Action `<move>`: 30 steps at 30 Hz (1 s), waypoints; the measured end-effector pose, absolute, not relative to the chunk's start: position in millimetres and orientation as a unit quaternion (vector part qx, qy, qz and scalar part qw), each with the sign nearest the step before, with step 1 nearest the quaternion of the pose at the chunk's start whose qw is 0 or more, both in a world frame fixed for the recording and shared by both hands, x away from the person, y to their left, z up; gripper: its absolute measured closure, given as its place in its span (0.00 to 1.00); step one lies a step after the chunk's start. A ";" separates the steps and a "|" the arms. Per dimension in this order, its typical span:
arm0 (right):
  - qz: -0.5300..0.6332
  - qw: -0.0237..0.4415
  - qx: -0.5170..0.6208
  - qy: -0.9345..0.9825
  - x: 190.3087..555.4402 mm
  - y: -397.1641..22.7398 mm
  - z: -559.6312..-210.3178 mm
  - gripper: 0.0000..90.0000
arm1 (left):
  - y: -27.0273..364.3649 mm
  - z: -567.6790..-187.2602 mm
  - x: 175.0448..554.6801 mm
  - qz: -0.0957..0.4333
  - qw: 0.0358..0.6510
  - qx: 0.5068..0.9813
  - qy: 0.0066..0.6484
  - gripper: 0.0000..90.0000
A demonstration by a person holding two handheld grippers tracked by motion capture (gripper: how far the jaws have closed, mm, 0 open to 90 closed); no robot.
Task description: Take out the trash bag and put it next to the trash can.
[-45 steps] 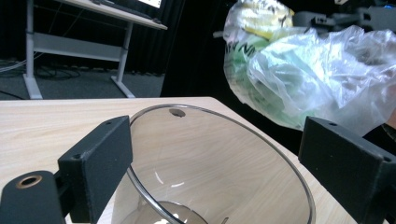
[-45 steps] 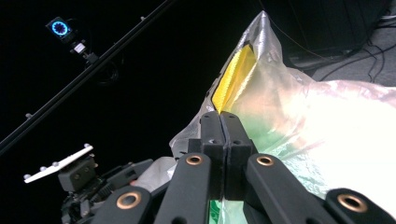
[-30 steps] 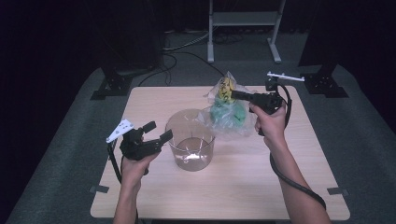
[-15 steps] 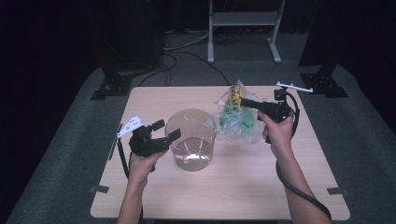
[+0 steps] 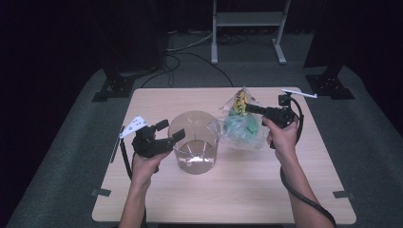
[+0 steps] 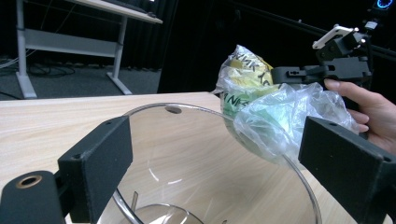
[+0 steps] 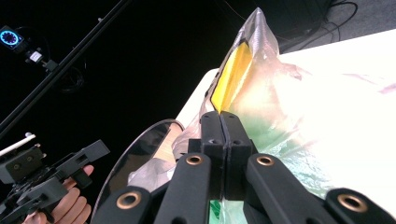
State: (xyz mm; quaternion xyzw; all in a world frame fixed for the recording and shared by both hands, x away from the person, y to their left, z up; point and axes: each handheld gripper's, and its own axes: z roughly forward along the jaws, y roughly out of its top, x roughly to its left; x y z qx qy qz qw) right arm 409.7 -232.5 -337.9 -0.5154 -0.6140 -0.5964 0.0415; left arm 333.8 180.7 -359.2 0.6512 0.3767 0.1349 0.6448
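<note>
The clear plastic tub [image 5: 194, 142] on the worktop [image 5: 157, 199] looks empty. The right tongs [image 5: 247, 109] pinch a clear bag [image 5: 240, 130] of green-and-yellow packets just beside its rim; the left tongs [image 5: 170, 131] stand spread at the tub's wall.

Dark studio lab, black drapes, stand [image 5: 248, 19], floor cables [image 5: 190, 47]

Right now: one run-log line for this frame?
left gripper: open, at clear plastic bucket | right gripper: shut on plastic bag of snacks | bag: beside bucket rim
</note>
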 end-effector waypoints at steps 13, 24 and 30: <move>-0.580 0.048 -0.537 -0.611 418.0 -238.2 -362.5 1.00 | 181.5 -360.8 332.2 0.136 0.642 0.652 0.380 0.10; -0.567 0.052 -0.562 -0.600 424.7 -256.3 -381.0 1.00 | 182.0 -362.3 333.1 0.136 0.640 0.652 0.383 0.10; -0.555 0.051 -0.578 -0.595 429.2 -263.8 -393.3 1.00 | 181.8 -362.7 333.2 0.135 0.639 0.653 0.383 0.10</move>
